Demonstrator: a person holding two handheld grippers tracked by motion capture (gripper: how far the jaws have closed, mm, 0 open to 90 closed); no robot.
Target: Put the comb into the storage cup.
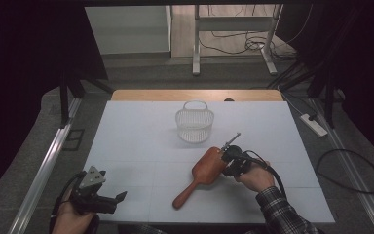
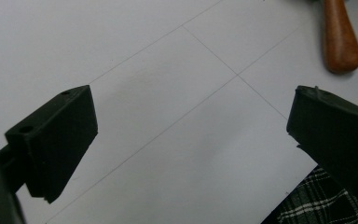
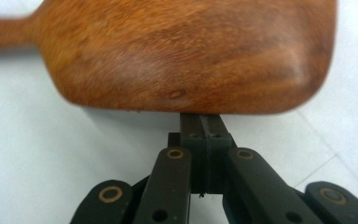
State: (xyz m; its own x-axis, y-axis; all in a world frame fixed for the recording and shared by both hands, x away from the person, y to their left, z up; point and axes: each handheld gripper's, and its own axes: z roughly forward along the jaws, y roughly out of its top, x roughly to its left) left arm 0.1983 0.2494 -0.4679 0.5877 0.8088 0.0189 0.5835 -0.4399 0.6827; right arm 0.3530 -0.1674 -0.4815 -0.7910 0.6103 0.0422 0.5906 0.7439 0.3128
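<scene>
- The right gripper [image 1: 230, 157] has its jaws pressed together with nothing between them, tips against the edge of the brush [image 1: 200, 174] head — it looks like a push, not a pick-up.
- The brush lies flat on the white table [image 1: 126, 136], right of centre, handle pointing toward the near edge, head toward the basket [image 1: 195, 125].
- To nudge it well, keep the closed tips low and square on the head's side, so the brush slides rather than spins.
- The left gripper [image 1: 108, 201] rests at the near left corner, jaws spread wide and empty — well apart from the work.
- Open room lies left of the brush and between it and the basket; the near edge sits close to the handle's end, so I would push away from it.
</scene>
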